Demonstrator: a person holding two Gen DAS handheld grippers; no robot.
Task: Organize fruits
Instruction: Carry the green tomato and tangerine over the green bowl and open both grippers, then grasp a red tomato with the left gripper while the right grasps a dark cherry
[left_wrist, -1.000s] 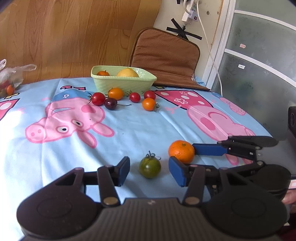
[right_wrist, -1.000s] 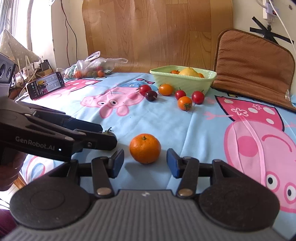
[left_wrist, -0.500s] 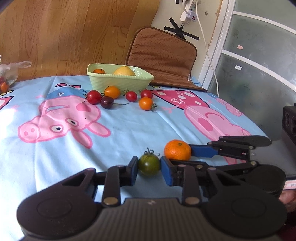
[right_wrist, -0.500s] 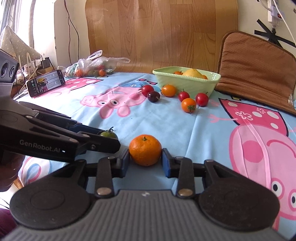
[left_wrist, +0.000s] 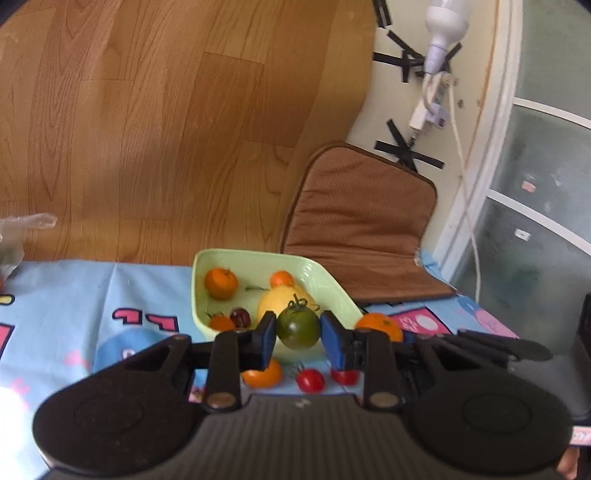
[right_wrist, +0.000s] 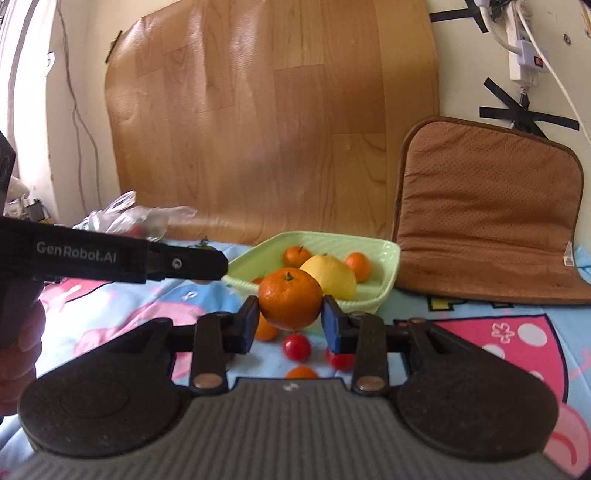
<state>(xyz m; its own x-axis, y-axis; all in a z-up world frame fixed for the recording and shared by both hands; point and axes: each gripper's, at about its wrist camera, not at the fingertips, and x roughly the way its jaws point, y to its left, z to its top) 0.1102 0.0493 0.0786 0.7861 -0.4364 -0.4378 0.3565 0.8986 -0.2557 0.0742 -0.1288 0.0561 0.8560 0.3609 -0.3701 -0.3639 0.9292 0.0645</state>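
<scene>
My left gripper (left_wrist: 297, 338) is shut on a dark green tomato (left_wrist: 298, 328), held in the air near the front of the pale green bowl (left_wrist: 258, 260). My right gripper (right_wrist: 290, 320) is shut on an orange mandarin (right_wrist: 290, 298), also lifted, just before the bowl (right_wrist: 384, 254). The bowl holds a yellow citrus fruit (right_wrist: 332, 275), small oranges (left_wrist: 221, 283) and a dark cherry (left_wrist: 240, 316). Red and orange cherry tomatoes (left_wrist: 309, 380) lie on the cloth below the grippers. In the left wrist view the mandarin (left_wrist: 380, 325) shows to the right of my left fingers.
A blue cartoon-print tablecloth (right_wrist: 509, 325) covers the table. A brown seat cushion (right_wrist: 487, 210) leans on the wall right of the bowl. A plastic bag (right_wrist: 129, 218) with fruit lies at the far left. A wood-grain board (right_wrist: 273, 122) stands behind. A hand (right_wrist: 18, 354) holds the left gripper.
Both grippers closed on their fruit, the left on the green tomato and the right on the mandarin, then lifted them off the cloth and carried them forward to the bowl.
</scene>
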